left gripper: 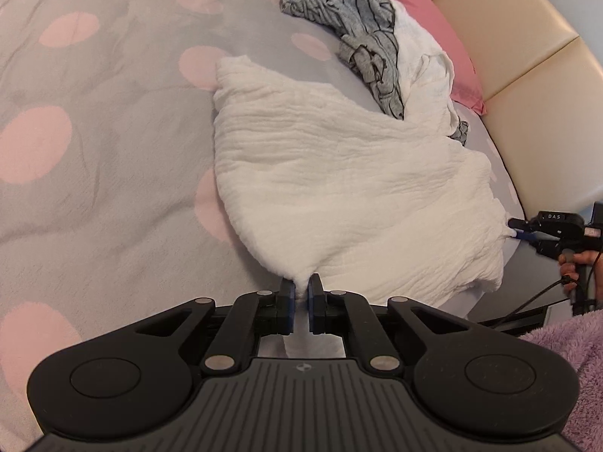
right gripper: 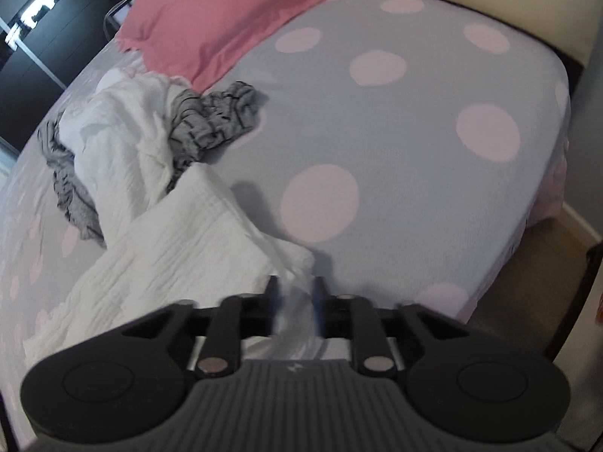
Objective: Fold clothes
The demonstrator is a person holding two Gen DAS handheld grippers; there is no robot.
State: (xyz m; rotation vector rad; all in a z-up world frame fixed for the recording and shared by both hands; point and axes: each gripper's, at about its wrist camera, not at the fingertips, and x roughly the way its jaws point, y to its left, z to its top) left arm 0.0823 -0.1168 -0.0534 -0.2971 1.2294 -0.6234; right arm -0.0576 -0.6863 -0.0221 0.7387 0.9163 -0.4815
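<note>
Both grippers grip opposite corners of a white crinkled cloth (left gripper: pixel 339 173) spread over a bed. Nearest the lens in the left wrist view, the left gripper (left gripper: pixel 300 292) has its blue-padded fingers (left gripper: pixel 288 293) drawn almost together, a bunched corner of the cloth pinched between them. From there the fabric fans out across the grey bedspread (left gripper: pixel 113 113) with its large pink dots, reaching to the right gripper (left gripper: pixel 518 229), seen side-on at the frame's right edge, its tips closed on another corner just beside the cream padded bed frame (left gripper: pixel 527 56). A hand (left gripper: pixel 576 263) holds that tool's handle, and a fuzzy lilac sleeve (left gripper: pixel 573 346) fills the lower right corner.

Seen from its own camera, the right gripper (right gripper: pixel 294 297) is blurred, its fingers set a little apart with white fabric bunched between them. The cloth (right gripper: pixel 177 248) trails off to the left over the dotted bedspread (right gripper: pixel 377 132).

Farther back, a crumpled grey striped garment (left gripper: pixel 350 19) lies tangled with another rumpled white garment (left gripper: pixel 422 64), touching the far edge of the held cloth. Behind the heap rests a pink pillow (right gripper: pixel 226 15); beyond it stand dark cabinets (right gripper: pixel 37 56).
</note>
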